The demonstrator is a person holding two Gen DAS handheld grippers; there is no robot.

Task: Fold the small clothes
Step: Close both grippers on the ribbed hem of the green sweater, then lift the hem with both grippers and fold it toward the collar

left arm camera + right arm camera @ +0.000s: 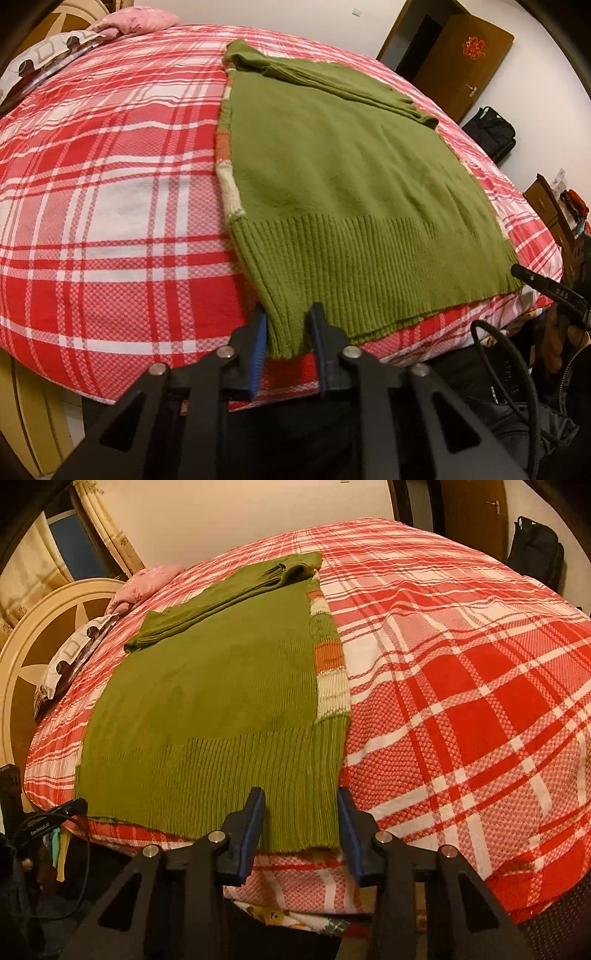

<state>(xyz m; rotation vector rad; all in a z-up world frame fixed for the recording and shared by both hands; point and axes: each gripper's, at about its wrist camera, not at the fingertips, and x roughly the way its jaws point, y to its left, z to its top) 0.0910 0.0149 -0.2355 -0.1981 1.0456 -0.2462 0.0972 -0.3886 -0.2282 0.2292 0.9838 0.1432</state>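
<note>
Green knit sweater (332, 177) lying flat on red plaid bedspread (110, 184). Left gripper (286, 325) and right gripper (301, 808) both straddling hem corners, part open, gripping nothing. Risking pinching bedspread too.

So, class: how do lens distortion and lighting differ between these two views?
Left wrist view: the plaid bed bulges dome-like under whiter light, and the green sweater is sharp. Right wrist view: same bulge, but a warmer yellow cast on the sweater.
</note>
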